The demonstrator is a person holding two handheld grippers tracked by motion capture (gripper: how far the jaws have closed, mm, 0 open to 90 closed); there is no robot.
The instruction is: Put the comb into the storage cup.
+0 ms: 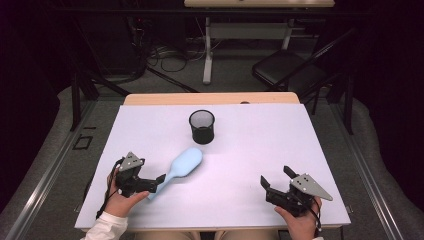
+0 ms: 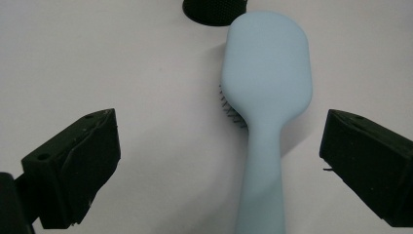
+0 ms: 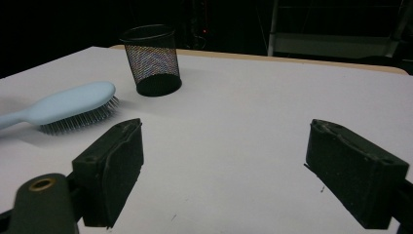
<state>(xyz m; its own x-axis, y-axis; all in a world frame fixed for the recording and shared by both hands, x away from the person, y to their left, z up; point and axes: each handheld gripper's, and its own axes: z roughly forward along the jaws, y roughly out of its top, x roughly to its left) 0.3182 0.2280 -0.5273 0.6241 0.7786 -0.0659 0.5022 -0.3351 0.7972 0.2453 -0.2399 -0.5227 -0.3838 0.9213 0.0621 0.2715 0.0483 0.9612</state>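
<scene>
A light blue hairbrush (image 1: 182, 165) lies bristles down on the white table (image 1: 260, 140), with its handle pointing toward the front left. My left gripper (image 1: 156, 184) is open, its jaws standing either side of the handle's end without touching it. In the left gripper view the hairbrush (image 2: 265, 87) runs up between the wide jaws of the left gripper (image 2: 219, 131), nearer the right one. My right gripper (image 1: 276, 176) rests open near the front right with nothing in it. In its own view the right gripper (image 3: 226, 129) faces bare table, the hairbrush (image 3: 68, 107) far to the left.
A black mesh cup (image 1: 202, 127) stands upright behind the brush head, also in view as the mesh cup (image 2: 214, 12) and the mesh cup (image 3: 151, 58). Beyond the table's far edge are a folding chair (image 1: 290, 70) and cables on the floor.
</scene>
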